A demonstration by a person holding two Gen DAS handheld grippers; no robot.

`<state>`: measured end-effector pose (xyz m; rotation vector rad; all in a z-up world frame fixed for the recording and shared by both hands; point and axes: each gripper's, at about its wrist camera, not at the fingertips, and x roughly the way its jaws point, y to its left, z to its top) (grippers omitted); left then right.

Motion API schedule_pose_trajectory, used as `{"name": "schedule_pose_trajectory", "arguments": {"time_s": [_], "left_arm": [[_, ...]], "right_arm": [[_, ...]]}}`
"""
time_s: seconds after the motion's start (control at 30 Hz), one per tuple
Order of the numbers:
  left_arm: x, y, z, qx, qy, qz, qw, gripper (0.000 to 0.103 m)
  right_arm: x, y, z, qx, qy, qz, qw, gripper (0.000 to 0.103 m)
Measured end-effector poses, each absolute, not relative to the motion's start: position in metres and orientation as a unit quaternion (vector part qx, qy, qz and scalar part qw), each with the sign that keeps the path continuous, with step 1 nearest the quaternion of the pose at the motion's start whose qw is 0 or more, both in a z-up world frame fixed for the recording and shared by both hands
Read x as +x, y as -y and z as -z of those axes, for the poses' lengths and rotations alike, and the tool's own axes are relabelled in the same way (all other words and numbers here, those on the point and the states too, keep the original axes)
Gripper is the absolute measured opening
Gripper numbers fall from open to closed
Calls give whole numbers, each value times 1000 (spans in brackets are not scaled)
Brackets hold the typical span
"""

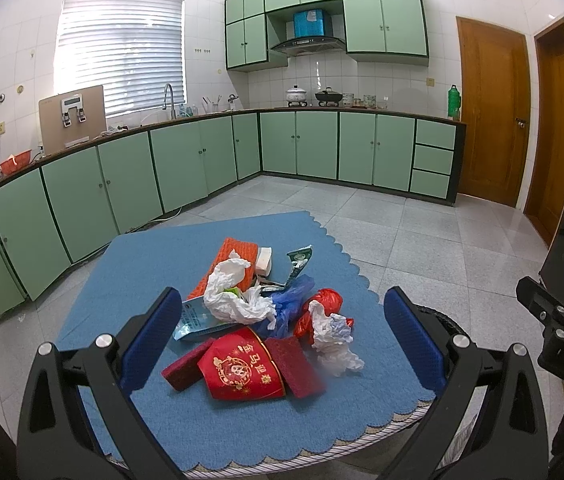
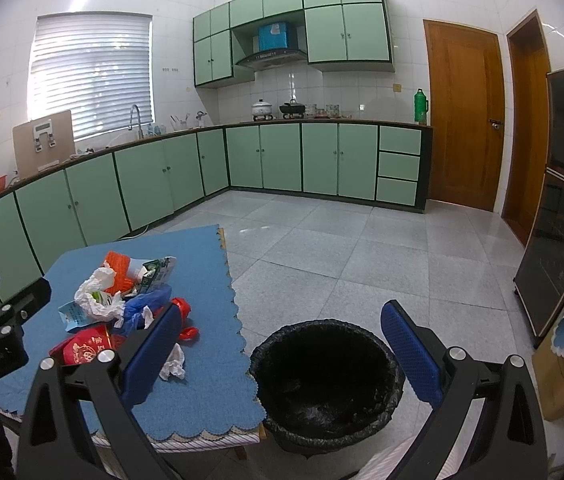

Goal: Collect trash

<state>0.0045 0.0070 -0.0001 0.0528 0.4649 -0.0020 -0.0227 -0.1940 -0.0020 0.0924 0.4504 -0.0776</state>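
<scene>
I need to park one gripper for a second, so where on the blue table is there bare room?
The trash pile crowds the middle. The blue table cover is bare on its left side, between the pile and the edge facing the cabinets. In the right wrist view a bare strip runs between the pile and the scalloped edge above the black bin, broken only by one crumpled tissue.

Bin (image 2: 324,364) interior too dark; red cup (image 2: 81,350) partly behind right tongs (image 2: 282,356).
</scene>
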Motion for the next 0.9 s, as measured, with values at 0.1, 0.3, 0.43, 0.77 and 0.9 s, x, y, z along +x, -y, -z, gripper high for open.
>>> {"name": "schedule_pose_trajectory", "arguments": {"time_s": [0.1, 0.3, 0.43, 0.77, 0.9], "left_arm": [[4, -7, 0, 27, -229, 0, 973, 98], [4, -8, 0, 27, -229, 0, 973, 98], [4, -8, 0, 27, -229, 0, 973, 98], [4, -8, 0, 27, -229, 0, 973, 98], [4, -7, 1, 28, -229, 0, 973, 98]], "right_arm": [[-23, 194, 2, 47, -223, 39, 973, 97], [-23, 194, 3, 48, -223, 38, 973, 97], [-23, 194, 4, 49, -223, 39, 973, 97], [-22, 194, 5, 52, -223, 40, 973, 97], [-22, 194, 5, 52, -224, 40, 972, 97]]}}
